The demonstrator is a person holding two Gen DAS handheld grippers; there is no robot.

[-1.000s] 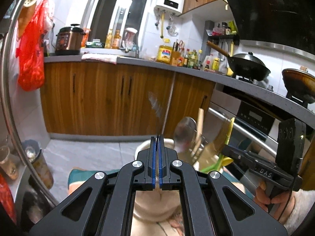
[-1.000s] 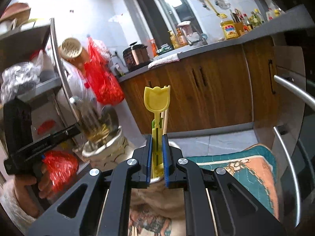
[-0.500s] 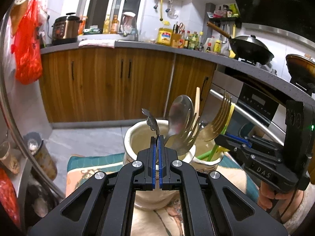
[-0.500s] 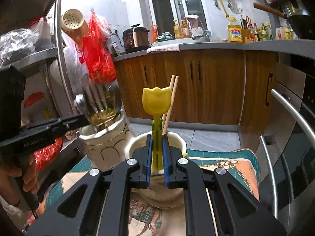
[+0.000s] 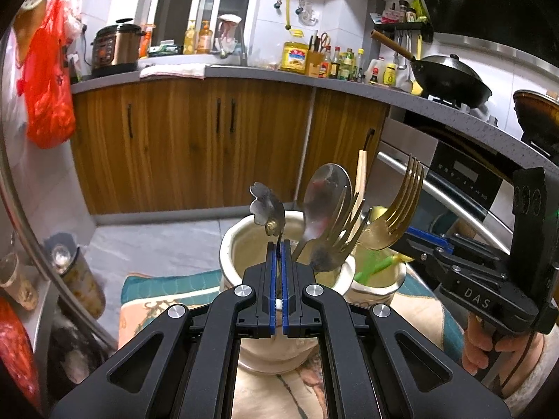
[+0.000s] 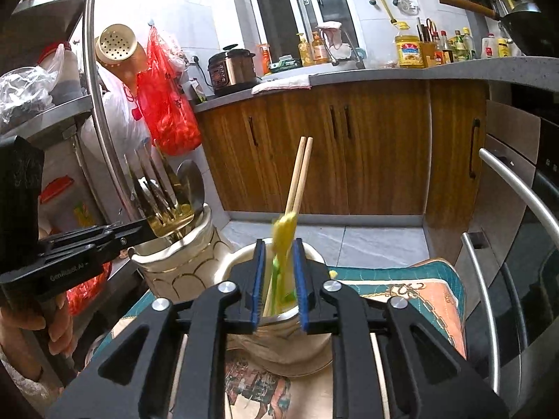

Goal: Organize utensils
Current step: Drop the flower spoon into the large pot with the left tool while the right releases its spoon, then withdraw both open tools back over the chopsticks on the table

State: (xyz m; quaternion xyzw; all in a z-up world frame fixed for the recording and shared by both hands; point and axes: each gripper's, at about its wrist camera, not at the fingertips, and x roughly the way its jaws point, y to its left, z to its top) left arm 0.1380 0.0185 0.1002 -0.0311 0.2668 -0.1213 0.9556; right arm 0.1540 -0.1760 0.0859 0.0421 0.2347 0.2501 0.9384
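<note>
My left gripper (image 5: 277,244) is shut on the thin stem of a metal utensil with a flower-shaped end (image 5: 267,209), held over the cream jar (image 5: 230,241). That jar holds a steel spoon (image 5: 325,192), forks and a wooden handle. A gold fork (image 5: 401,206) stands up between the two jars. In the right wrist view my right gripper (image 6: 278,244) hangs above a second cream jar (image 6: 286,345), its jaws opening. A blurred yellow-green tulip-topped utensil (image 6: 284,230) leans between the pads, untouched by them, beside two chopsticks (image 6: 300,174).
Both jars stand on a patterned mat (image 6: 419,289). An oven with steel handles (image 6: 517,181) is close on the right. On the left are a metal rack (image 6: 94,104) and a red bag (image 6: 164,104). Wooden cabinets (image 5: 192,139) stand across the tiled floor.
The right jaws have parted from the tulip utensil, which has sunk into its jar and tilted. The left gripper has come down to its jar, still shut on the flower-ended utensil.
</note>
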